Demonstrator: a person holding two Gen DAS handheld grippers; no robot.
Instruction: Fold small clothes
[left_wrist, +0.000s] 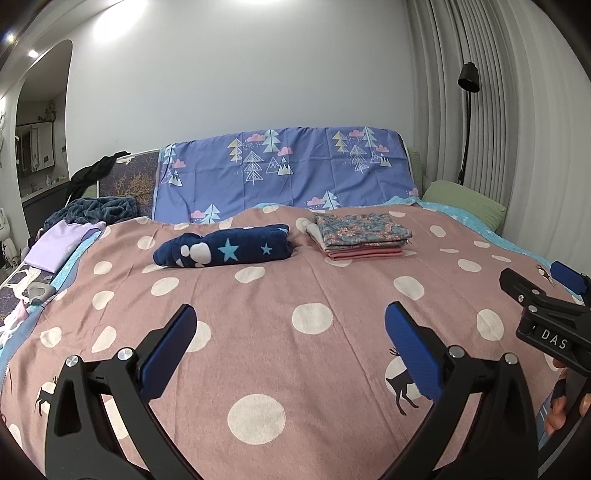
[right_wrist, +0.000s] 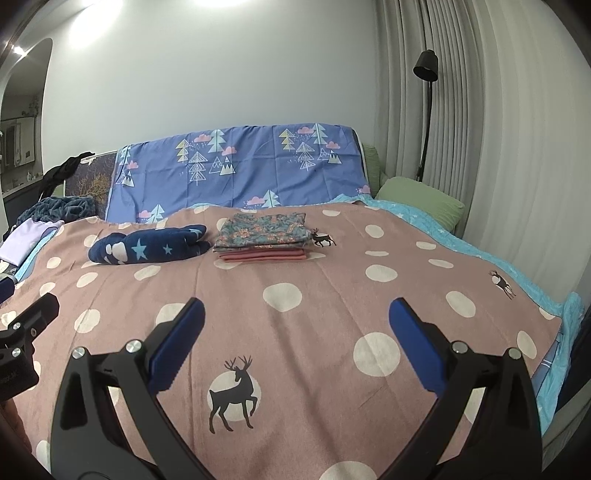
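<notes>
A folded stack of small clothes (left_wrist: 360, 230), floral on top with pink pieces under it, lies at the far middle of the bed; it also shows in the right wrist view (right_wrist: 262, 238). A rolled navy fleece garment with stars (left_wrist: 225, 248) lies left of the stack, also in the right wrist view (right_wrist: 147, 246). My left gripper (left_wrist: 290, 317) is open and empty, low over the pink dotted blanket (left_wrist: 295, 369). My right gripper (right_wrist: 295, 310) is open and empty over the same blanket (right_wrist: 314, 332); it shows at the right edge of the left wrist view (left_wrist: 543, 284).
A lilac garment (left_wrist: 59, 242) and a dark blue fleece (left_wrist: 92, 208) lie at the bed's left edge. A blue tree-print sheet (left_wrist: 280, 170) covers the headboard. A green pillow (left_wrist: 465, 203) sits at the far right. A black floor lamp (left_wrist: 467, 110) stands by the curtains.
</notes>
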